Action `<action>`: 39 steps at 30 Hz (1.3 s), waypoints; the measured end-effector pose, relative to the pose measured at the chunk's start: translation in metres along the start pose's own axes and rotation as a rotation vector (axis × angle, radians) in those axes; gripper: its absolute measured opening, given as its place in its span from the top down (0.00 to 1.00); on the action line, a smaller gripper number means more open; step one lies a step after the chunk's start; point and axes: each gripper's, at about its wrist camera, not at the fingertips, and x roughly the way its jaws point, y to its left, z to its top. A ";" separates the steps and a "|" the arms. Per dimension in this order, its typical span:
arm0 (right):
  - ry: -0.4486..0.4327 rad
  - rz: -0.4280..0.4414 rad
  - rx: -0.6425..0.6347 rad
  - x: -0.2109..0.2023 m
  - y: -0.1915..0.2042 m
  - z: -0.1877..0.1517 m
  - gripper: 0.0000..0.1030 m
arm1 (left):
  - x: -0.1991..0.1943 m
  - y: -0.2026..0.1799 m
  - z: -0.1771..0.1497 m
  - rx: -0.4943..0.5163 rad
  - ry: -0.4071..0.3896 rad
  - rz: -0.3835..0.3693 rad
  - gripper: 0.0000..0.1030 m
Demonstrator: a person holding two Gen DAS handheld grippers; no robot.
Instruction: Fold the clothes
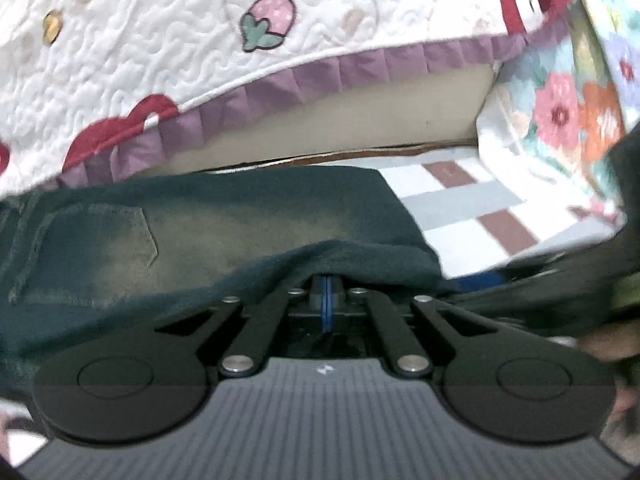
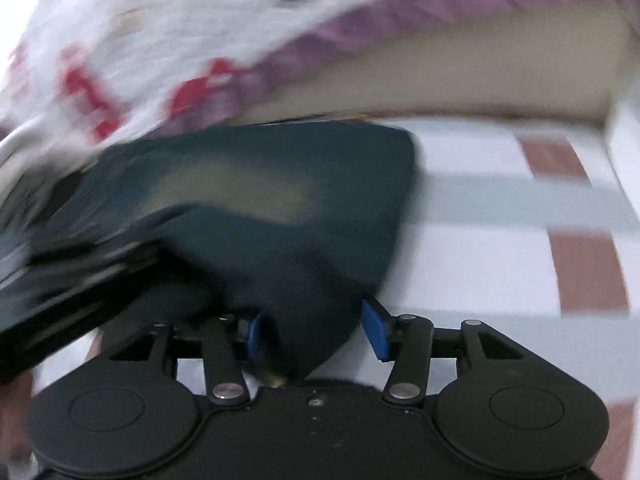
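We see dark jeans point(image 1: 192, 236) on a checked sheet point(image 1: 472, 216), our left gripper point(image 1: 327, 280) pinching a lifted fold, our right gripper point(image 2: 316, 332) wide around a corner; better to clamp before carrying over evenly.

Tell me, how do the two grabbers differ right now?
The left gripper has its blue pads pressed together, tips under a fold of the dark jeans; the right gripper stands spread wide, with cloth lying between its pads. The right view is blurred, the left sharper. Both touch the same jeans.
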 end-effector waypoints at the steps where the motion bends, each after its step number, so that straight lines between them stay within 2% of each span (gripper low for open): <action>1: 0.005 -0.018 0.005 0.005 -0.001 -0.002 0.49 | -0.009 0.001 0.001 -0.028 -0.027 -0.011 0.99; 2: 0.005 -0.035 0.005 0.008 -0.001 -0.005 0.57 | -0.020 0.004 0.003 -0.048 -0.068 -0.024 0.98; 3: -0.047 -0.051 -0.041 -0.005 0.005 -0.005 0.78 | -0.031 0.007 0.006 -0.066 -0.111 -0.037 0.96; 4: -0.099 -0.066 -0.087 -0.017 0.012 -0.006 0.79 | -0.042 0.013 0.009 -0.080 -0.154 -0.044 0.95; 6: -0.210 -0.102 -0.164 -0.045 0.023 -0.006 0.81 | -0.051 0.028 0.018 -0.106 -0.211 -0.012 0.93; 7: -0.267 -0.123 -0.196 -0.059 0.028 -0.006 0.82 | -0.048 0.036 0.023 -0.129 -0.196 0.016 0.93; 9: -0.323 -0.182 -0.223 -0.065 0.032 -0.009 0.86 | -0.017 0.053 0.021 -0.191 -0.056 0.040 0.93; 11: -0.298 -0.170 -0.178 -0.054 0.024 -0.005 0.90 | 0.020 0.066 0.009 -0.250 0.113 0.066 0.94; 13: -0.278 -0.133 -0.110 -0.046 0.013 -0.001 0.90 | 0.044 0.061 -0.013 -0.242 0.194 0.083 0.94; 15: -0.271 -0.111 -0.094 -0.047 0.013 -0.006 0.90 | 0.044 0.047 -0.020 -0.191 0.176 0.120 0.94; 17: -0.266 -0.090 -0.065 -0.047 0.011 -0.008 0.90 | 0.042 0.037 -0.013 -0.126 0.200 0.130 0.94; 19: -0.263 -0.069 -0.025 -0.048 0.007 -0.008 0.90 | 0.040 0.033 -0.001 -0.092 0.218 0.098 0.94; 20: -0.261 -0.059 -0.004 -0.048 0.005 -0.009 0.90 | 0.037 0.033 0.006 -0.100 0.194 0.066 0.93; 23: -0.255 -0.028 0.055 -0.049 -0.001 -0.010 0.89 | 0.033 0.029 0.024 -0.141 0.090 -0.035 0.75; 24: -0.252 -0.020 0.069 -0.049 -0.003 -0.011 0.89 | 0.039 0.025 0.025 -0.154 0.086 -0.055 0.56; 25: -0.248 -0.016 0.069 -0.048 -0.002 -0.011 0.89 | 0.046 0.021 0.025 -0.165 0.092 -0.071 0.50; 27: -0.238 0.001 0.079 -0.048 -0.002 -0.012 0.85 | 0.073 0.014 0.011 -0.217 0.211 -0.059 0.52; 28: -0.210 0.037 0.101 -0.048 -0.004 -0.012 0.80 | 0.076 0.011 0.007 -0.202 0.222 -0.050 0.52; 31: -0.104 0.129 0.214 -0.053 -0.021 -0.016 0.79 | 0.074 0.001 -0.002 -0.125 0.215 -0.032 0.52; 33: -0.112 0.255 0.338 -0.074 -0.042 -0.012 0.78 | 0.071 0.001 -0.003 -0.121 0.225 -0.038 0.52; 34: -0.116 0.314 0.396 -0.083 -0.053 -0.009 0.74 | 0.072 0.001 -0.003 -0.119 0.228 -0.040 0.52; 35: -0.116 0.319 0.401 -0.089 -0.061 0.001 0.71 | 0.072 0.001 -0.003 -0.117 0.230 -0.041 0.52; 36: -0.115 0.322 0.404 -0.094 -0.069 0.010 0.62 | 0.072 0.000 -0.002 -0.113 0.234 -0.041 0.52; 37: -0.093 0.310 0.392 -0.089 -0.076 0.021 0.51 | 0.073 0.000 -0.001 -0.109 0.236 -0.041 0.52; 38: -0.066 0.297 0.380 -0.084 -0.083 0.032 0.46 | 0.073 0.000 -0.002 -0.108 0.235 -0.044 0.52; 39: 0.005 0.295 0.355 -0.070 -0.088 0.044 0.41 | 0.071 0.001 -0.002 -0.108 0.234 -0.047 0.52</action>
